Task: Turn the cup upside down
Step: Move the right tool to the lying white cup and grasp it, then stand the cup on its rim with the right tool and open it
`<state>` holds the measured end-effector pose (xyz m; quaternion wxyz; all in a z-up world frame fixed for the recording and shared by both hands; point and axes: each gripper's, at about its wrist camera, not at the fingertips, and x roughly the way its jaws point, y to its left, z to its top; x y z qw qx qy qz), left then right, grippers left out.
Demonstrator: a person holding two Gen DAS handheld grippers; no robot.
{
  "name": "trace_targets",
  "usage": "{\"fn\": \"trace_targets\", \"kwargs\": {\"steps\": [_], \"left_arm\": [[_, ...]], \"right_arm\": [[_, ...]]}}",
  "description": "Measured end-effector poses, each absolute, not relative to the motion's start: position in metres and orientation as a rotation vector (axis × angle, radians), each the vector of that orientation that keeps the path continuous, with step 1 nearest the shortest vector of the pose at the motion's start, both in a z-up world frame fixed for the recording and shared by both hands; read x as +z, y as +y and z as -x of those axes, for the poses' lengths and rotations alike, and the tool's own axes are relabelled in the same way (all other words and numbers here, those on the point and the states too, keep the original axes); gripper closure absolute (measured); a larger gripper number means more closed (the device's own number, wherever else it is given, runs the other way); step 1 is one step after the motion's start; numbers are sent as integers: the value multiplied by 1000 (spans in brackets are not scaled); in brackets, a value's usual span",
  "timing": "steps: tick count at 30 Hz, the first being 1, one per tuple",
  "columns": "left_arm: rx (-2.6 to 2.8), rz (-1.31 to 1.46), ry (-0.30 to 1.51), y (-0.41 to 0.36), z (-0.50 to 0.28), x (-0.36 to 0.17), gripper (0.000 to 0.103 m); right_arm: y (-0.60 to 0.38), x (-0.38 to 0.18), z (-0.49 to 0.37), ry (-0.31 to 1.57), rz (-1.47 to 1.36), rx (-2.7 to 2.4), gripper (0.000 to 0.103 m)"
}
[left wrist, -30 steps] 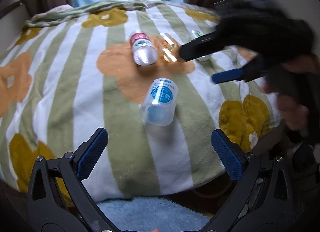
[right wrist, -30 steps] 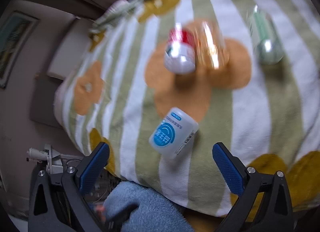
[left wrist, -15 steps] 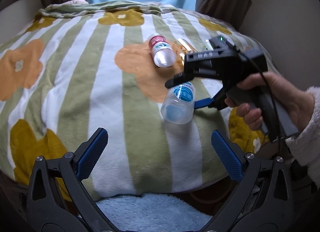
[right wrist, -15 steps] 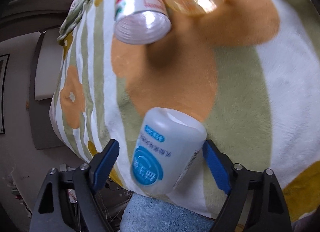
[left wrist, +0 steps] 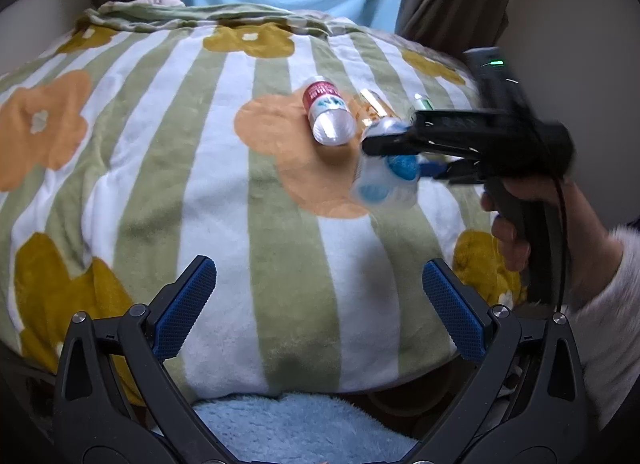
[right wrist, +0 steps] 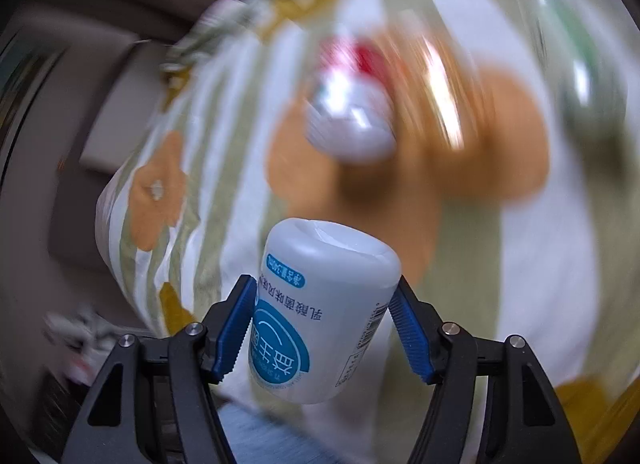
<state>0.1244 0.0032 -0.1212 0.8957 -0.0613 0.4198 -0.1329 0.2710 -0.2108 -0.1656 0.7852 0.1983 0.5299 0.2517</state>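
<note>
- We see the cup [right wrist: 324, 312] clamped between the fingers of the right gripper [right wrist: 320, 324], lifted above the blanket [left wrist: 248, 224].
- Behind it, three bottles lie side by side on the blanket: one bottle [left wrist: 328, 116] left, a second [left wrist: 372, 110] in the middle, a third [left wrist: 423, 103] right.
- The left gripper [left wrist: 316, 308] hangs spread wide at the blanket's near edge, with a towel [left wrist: 304, 428] below.

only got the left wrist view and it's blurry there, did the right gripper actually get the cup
Observer: Yes. The right gripper has both blue fingers pressed on the white cup.
Operator: which end points away from it
Observer: The closed base; the print reads upside down.
Operator: is my left one anywhere near
Observer: No, the left gripper does not show in the right wrist view; only the striped blanket and blurred bottles lie behind the cup.
</note>
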Motion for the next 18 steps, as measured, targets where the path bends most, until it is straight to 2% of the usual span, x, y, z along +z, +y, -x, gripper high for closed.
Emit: {"fn": "trace_targets", "kwargs": {"steps": [4, 7, 12, 18], "left_arm": [[-265, 138, 865, 6, -128, -120, 0], [-251, 138, 857, 10, -130, -119, 0], [-224, 143, 856, 21, -133, -120, 0], [-209, 166, 863, 29, -138, -123, 0]], "right_arm": [[-197, -146, -228, 769, -118, 533, 40], [-183, -164, -206, 616, -12, 523, 40], [-158, -200, -196, 515, 165, 456, 40], [-156, -208, -194, 491, 203, 450, 40]]}}
